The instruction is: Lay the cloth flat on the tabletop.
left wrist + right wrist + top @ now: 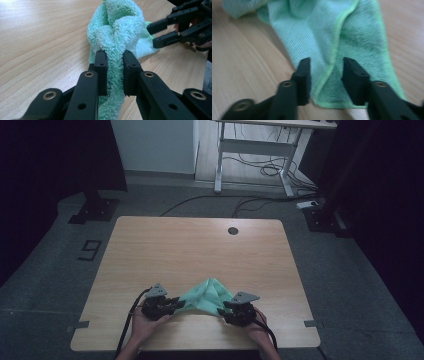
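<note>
cloth: green fluffy cloth (207, 296) near the table's front edge, bunched in a peak between the two grippers, one end toward each.
left gripper: left gripper (115, 72) pinching a gathered fold of cloth, pile squeezed tight between the pads; looks like an anchor grip so that end stays put.
right gripper: right gripper (325, 81) has jaws spread, standing over a hemmed corner lying flat on the wood; pads not pressing. Seen from the left gripper view it sits at the cloth's far edge (175, 30).
why: my read, left holds one end while right lines up on the other corner, likely to pull the cloth out flat or fold it. Corner hem runs between the jaws, so a close there should catch it.
risk: corner is thin and flat, jaws may close on the wood and miss.
table: light wood table (200, 245), bare apart from cloth, round cable hole (233, 230) near the far edge.
room: dim; grey floor, white desk frame (255, 150) behind with loose cables (260, 170), dark stand bases at either side.
</note>
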